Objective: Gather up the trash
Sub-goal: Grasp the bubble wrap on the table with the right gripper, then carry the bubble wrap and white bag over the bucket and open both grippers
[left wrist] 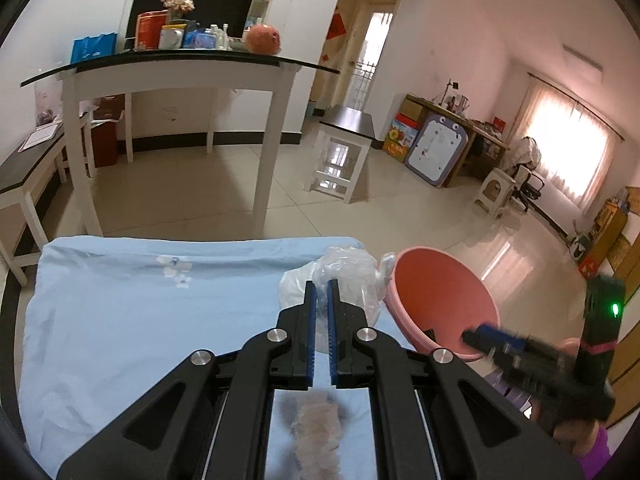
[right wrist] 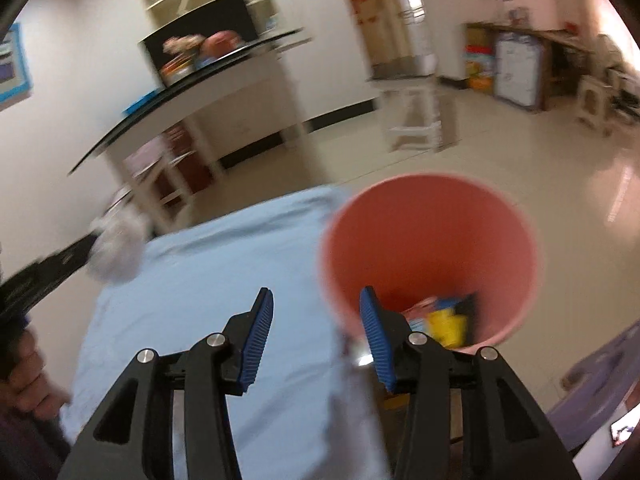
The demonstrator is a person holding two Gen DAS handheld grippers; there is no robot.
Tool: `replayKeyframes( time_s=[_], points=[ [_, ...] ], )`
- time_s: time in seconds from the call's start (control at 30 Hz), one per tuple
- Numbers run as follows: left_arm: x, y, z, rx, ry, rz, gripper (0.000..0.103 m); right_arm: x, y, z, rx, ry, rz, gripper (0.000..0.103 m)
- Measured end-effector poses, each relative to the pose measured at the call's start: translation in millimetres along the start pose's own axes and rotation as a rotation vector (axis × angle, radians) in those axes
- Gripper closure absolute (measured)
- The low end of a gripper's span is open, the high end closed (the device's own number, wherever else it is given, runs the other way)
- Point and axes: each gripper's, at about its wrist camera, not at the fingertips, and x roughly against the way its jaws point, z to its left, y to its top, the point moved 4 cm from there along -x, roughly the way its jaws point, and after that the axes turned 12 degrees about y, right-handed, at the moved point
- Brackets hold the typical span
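My left hand-held gripper (left wrist: 321,285) is clamped on the crumpled plastic bag (left wrist: 344,276), centre frame beside the pink bin (right wrist: 432,256). My right hand-held gripper (right wrist: 316,300) is apart, empty. I should carry the bag fully over the rim before releasing.

desk (left wrist: 120,320) in front | plastic bag (left wrist: 344,276) on its far right corner | bin (right wrist: 428,256) just right of desk edge, trash (right wrist: 444,320) inside | tall table (left wrist: 180,68) behind, across floor
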Motion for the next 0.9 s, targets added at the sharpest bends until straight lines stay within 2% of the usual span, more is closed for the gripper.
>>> replayKeyframes(
  time_s=[0.07, 0.2, 0.27, 0.43, 0.57, 0.67, 0.8, 0.9],
  points=[
    [4.1, -0.8, 8.6, 0.015, 0.007, -0.004, 0.098, -11.4, -12.2, 26.6, 0.023, 0.058, 0.052, 0.058],
    [12.8, -3.8, 25.6, 0.042, 0.018, -0.011, 0.098, -30.1, -35.8, 67.1, 0.043, 0.144, 0.145, 0.048],
    [17.4, -6.2, 35.5, 0.061, 0.022, -0.013, 0.098, -41.1, -50.2, 83.6, 0.054, 0.175, 0.198, 0.047],
    [30.0, -12.7, 55.5, 0.092, 0.026, -0.021, 0.098, -69.6, -74.7, 109.2, 0.098, 0.142, 0.304, 0.046],
    [34.9, -16.4, 69.4, 0.116, 0.026, -0.021, 0.098, -83.7, -93.5, 116.3, 0.135, 0.095, 0.343, 0.046],
    [35.3, -20.3, 76.0, 0.127, 0.025, -0.012, 0.098, -91.7, -102.6, 115.3, 0.139, 0.083, 0.362, 0.070],
    [34.5, -20.6, 78.4, 0.135, 0.020, -0.008, 0.098, -87.8, -103.2, 110.5, 0.140, 0.093, 0.340, 0.078],
    [33.7, -22.2, 76.9, 0.136, 0.013, -0.004, 0.098, -79.0, -97.1, 108.1, 0.160, 0.086, 0.304, 0.080]
  ],
)
